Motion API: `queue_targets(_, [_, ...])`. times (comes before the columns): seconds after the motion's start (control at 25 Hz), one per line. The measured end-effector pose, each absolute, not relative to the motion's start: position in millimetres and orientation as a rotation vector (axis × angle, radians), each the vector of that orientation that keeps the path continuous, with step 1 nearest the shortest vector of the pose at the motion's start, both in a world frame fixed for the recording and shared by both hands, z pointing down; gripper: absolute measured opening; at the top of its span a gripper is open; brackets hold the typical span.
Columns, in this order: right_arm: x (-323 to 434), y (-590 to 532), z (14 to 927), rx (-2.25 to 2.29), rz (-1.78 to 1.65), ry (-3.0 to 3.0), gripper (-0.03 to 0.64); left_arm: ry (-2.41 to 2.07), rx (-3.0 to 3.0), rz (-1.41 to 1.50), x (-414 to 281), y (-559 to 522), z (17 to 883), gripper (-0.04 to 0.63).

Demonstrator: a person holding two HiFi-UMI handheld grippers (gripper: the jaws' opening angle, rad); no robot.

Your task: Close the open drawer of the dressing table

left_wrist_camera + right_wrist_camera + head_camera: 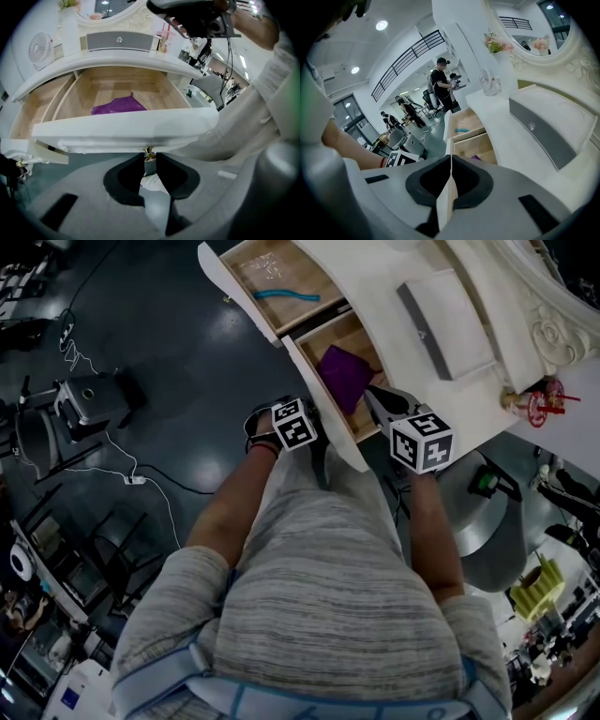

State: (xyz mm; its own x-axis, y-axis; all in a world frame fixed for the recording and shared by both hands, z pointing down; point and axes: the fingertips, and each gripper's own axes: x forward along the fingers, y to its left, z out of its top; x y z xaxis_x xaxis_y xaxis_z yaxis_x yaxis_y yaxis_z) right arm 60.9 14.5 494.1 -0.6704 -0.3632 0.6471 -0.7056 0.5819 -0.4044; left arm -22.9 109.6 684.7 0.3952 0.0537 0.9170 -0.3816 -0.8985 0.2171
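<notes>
2 open | near drwr (361, 334): purple cloth (342, 376) | far drwr (309, 277): teal item (286, 296)

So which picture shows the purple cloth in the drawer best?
The left gripper view: the purple cloth lies bright and close inside the open wooden drawer. The head view shows the cloth from above, but darker. The right gripper view shows only a small purple sliver.

drawer (123, 129): white curved front, pale wood inside, pulled far out | knob (149, 153): small, gold, at the middle of the front's lower edge | dressing table (366, 268): cream-white, curved top, carved mirror frame; drawer juts from under its top
</notes>
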Motion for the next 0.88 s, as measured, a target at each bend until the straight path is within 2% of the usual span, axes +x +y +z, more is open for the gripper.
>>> queue_targets(0.88, [105.9,12.6,498.0,0.966,0.95,-2.277,0.012,-0.238,2.321,1.537,29.2,67.7,683.4,0.087])
